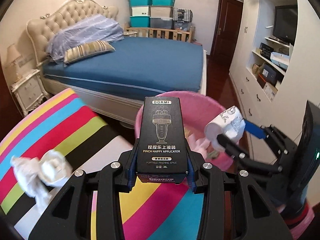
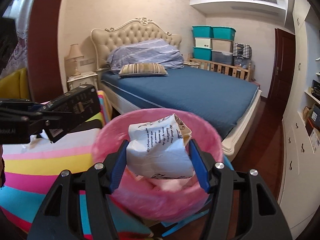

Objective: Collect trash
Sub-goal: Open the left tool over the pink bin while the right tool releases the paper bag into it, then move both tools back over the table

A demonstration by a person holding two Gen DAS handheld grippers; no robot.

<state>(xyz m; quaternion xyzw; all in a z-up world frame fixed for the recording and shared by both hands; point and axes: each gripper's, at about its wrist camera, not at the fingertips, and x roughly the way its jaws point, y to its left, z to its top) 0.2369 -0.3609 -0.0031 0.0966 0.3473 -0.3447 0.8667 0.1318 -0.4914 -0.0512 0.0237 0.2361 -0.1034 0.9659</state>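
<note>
Pink bin [image 2: 158, 196] sits beside the striped surface [image 1: 60, 120]; right gripper [image 2: 160, 154] pinches the crumpled paper cup [image 2: 160, 150] directly over it. Left gripper [image 1: 162, 164] clamps the black box [image 1: 161, 136] short of the rim. Release cup centred, then bring box over before opening.

striped cloth surface [image 1: 66, 124] | crumpled white tissue [image 1: 43, 170] lying on it

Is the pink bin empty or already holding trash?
Holding some. In the right wrist view, pale crumpled pieces lie inside the pink bin, beneath the printed wrapper gripped by the right gripper.
</note>
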